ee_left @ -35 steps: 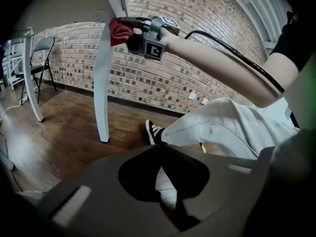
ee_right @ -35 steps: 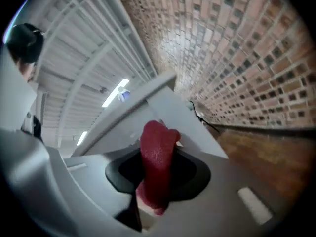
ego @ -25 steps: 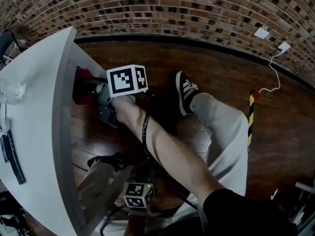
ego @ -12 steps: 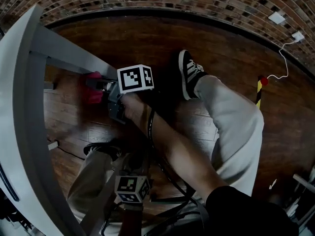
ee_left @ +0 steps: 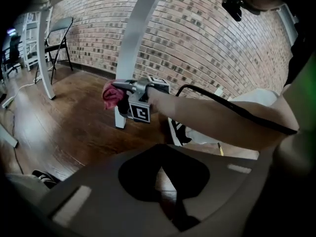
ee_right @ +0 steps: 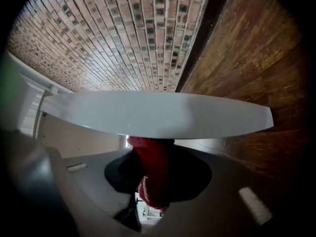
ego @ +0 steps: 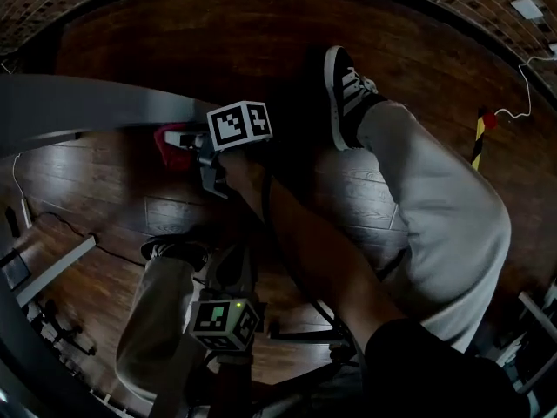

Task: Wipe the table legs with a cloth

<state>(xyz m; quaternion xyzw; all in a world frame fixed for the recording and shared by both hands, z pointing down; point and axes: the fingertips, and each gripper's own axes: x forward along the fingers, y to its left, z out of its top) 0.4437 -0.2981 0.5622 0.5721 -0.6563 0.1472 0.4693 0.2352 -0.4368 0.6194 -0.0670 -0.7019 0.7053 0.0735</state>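
Observation:
A red cloth is pressed against the grey table leg, which runs in from the left of the head view. My right gripper is shut on the cloth, its marker cube just behind. The left gripper view shows the same from the side: right gripper, cloth, white leg rising from the floor. In the right gripper view the cloth hangs bunched between the jaws, touching the leg. My left gripper hangs low near the person's knee, jaws together and holding nothing.
The person's legs and black-and-white shoes lie close to the right of the leg. A second white table leg and a folding chair stand further off by the brick wall. A yellow-black striped post stands at the right.
The head view has dropped below the tabletop, so the leg now shows as a long bar. The right gripper has kept the cloth on the leg and slid slightly along it.

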